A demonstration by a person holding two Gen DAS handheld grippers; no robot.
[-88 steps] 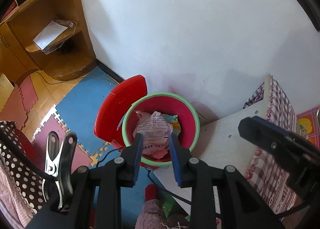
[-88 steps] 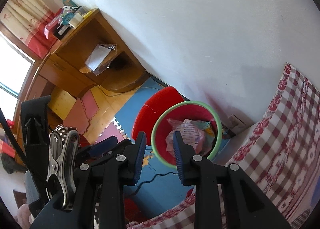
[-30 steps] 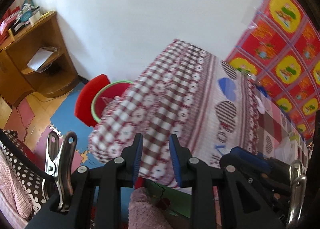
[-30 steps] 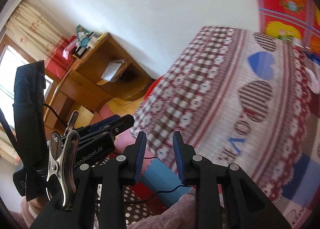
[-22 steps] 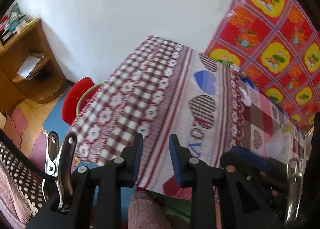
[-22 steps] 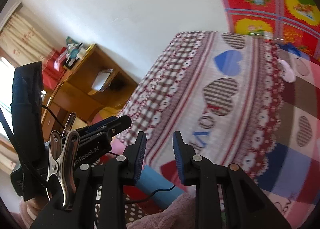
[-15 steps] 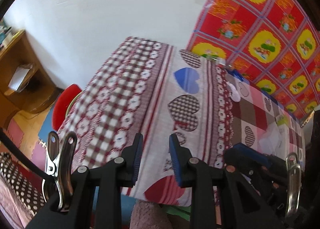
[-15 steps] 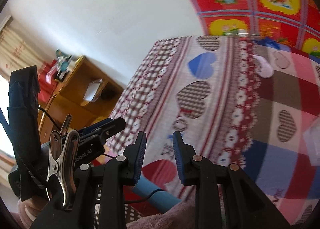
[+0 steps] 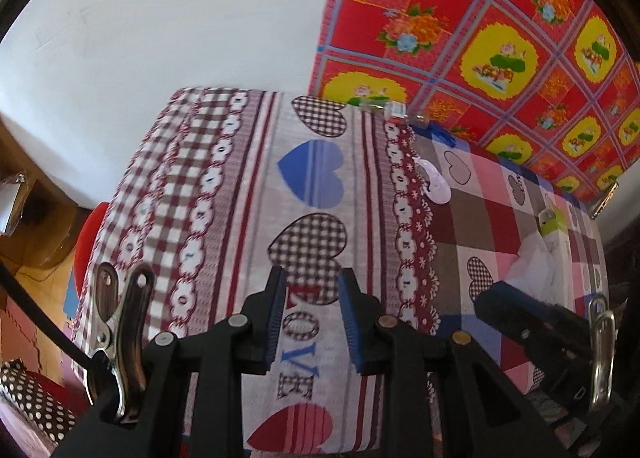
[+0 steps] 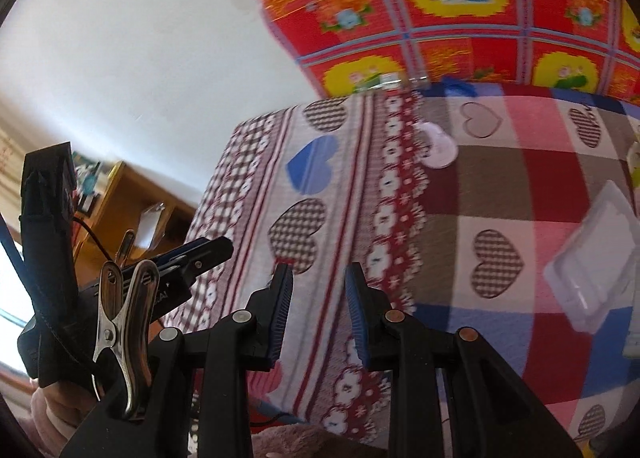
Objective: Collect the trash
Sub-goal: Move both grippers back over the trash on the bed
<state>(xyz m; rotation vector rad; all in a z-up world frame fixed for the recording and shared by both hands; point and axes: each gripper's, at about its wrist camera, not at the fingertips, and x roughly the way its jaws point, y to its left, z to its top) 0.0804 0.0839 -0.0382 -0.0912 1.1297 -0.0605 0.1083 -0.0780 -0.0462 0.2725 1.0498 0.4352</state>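
A clear plastic tray (image 10: 592,258) lies flat on the checked end of the tablecloth (image 10: 460,194), toward the right edge of the right wrist view. It is rectangular, and its long axis runs on a diagonal — from lower left up toward upper right, one short end pointing at the far right corner of the table. Nothing touches it. In the left wrist view the same region shows a crumpled white tissue or plastic piece (image 9: 536,262) with a small green-and-white item (image 9: 552,220) just beyond it; what that item is cannot be told. Farther along the table top, near the lace-patterned band, lies a small pale lilac object (image 9: 438,188), also seen from the right camera (image 10: 440,146), its longer side running away toward the wall.

The right gripper (image 10: 318,310) hangs above the heart-printed stripe of the cloth, well apart from the tray, its blue-padded jaws parted by a narrow gap with nothing between them. The left gripper (image 9: 312,318) is over the "LOVE" lettering, jaws likewise slightly spread and empty. Each gripper shows in the other's view — the left one at the left of the right camera (image 10: 192,254).

Behind the table hangs a red and yellow flowered sheet (image 9: 500,38) against a white wall (image 9: 160,30). A wooden shelf unit (image 10: 132,210) stands to the left, and a red bin lid (image 9: 90,230) peeks out past the table's left edge.
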